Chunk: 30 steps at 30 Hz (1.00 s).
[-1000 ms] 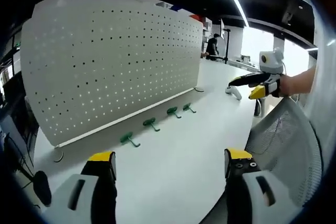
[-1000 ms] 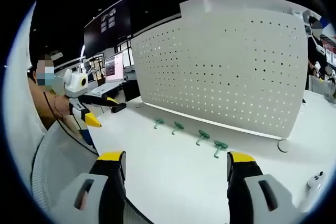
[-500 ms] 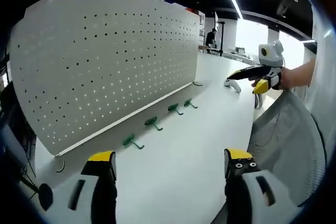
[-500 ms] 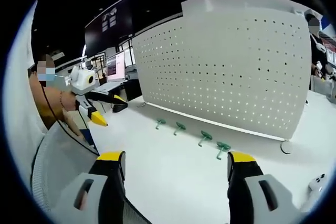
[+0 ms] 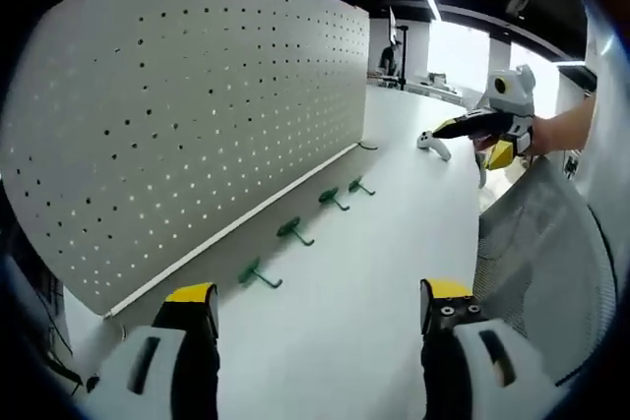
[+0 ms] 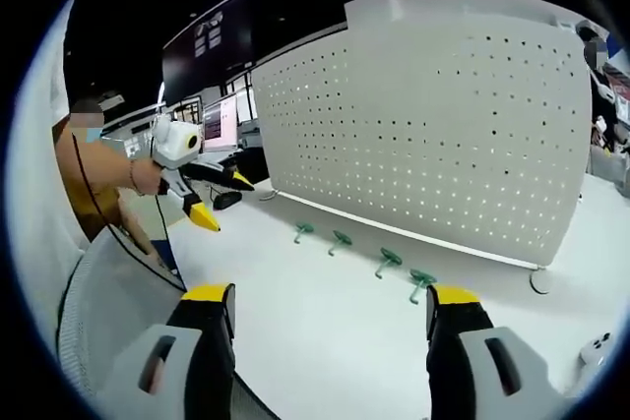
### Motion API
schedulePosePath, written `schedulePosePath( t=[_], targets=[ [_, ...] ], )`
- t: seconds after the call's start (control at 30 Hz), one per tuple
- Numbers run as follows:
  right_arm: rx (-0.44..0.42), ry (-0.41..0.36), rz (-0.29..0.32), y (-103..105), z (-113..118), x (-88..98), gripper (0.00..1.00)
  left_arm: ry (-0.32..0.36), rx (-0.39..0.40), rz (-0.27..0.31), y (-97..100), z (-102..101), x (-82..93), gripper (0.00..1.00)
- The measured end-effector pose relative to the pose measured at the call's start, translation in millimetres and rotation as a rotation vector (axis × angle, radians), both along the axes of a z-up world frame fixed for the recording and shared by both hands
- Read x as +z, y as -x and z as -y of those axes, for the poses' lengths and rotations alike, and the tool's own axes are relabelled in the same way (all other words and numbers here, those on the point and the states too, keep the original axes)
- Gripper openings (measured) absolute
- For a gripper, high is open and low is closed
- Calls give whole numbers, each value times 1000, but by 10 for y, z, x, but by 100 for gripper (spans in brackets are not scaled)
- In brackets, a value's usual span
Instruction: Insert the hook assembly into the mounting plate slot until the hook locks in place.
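Observation:
A white perforated mounting plate (image 5: 187, 115) stands upright on the white table (image 5: 394, 243); it also shows in the right gripper view (image 6: 443, 125). Several green hooks lie in a row along its foot, the nearest (image 5: 258, 275) ahead of my left gripper (image 5: 320, 294), which is open with nothing between its jaws. My right gripper (image 6: 331, 294) is also open and holds nothing; the green hooks (image 6: 386, 261) lie ahead of it. In each view the other gripper hangs open above the table: the right gripper (image 5: 468, 143) and the left gripper (image 6: 224, 202).
A white controller-like object (image 5: 433, 143) lies on the table past the plate's far end, also seen at the edge (image 6: 596, 346). A mesh chair back (image 5: 536, 263) stands at the table's near side (image 6: 108, 312). Monitors (image 6: 219, 125) stand behind.
The left gripper's camera has come nearer the plate and the hooks. In the right gripper view the left gripper has moved right, toward the plate's end.

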State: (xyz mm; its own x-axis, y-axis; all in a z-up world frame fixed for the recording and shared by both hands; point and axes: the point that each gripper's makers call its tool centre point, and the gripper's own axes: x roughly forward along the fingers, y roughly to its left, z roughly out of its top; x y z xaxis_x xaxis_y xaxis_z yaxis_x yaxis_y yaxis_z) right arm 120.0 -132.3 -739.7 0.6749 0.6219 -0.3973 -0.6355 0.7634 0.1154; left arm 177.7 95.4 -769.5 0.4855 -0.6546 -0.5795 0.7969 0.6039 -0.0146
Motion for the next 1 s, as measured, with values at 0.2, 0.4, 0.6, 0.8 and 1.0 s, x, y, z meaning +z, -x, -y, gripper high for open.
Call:
schedulePosePath(
  t=[0.2, 0.4, 0.6, 0.8, 1.0],
  targets=[
    [1, -3, -11, 14, -4, -25, 77, -44, -36, -8, -98, -29, -38, 87],
    [2, -3, -17, 19, -3, -41, 76, -109, -88, -10, -183, -65, -134, 85],
    [5, -9, -25, 31, -8, -59, 76, -155, -133, -12, -226, -73, -215, 85],
    [8, -8, -28, 37, -8, -68, 76, -197, -181, -23, -270, -71, -293, 85],
    [7, -10, -37, 47, -4, -91, 76, -238, -242, -26, -290, -19, -355, 84]
  ],
)
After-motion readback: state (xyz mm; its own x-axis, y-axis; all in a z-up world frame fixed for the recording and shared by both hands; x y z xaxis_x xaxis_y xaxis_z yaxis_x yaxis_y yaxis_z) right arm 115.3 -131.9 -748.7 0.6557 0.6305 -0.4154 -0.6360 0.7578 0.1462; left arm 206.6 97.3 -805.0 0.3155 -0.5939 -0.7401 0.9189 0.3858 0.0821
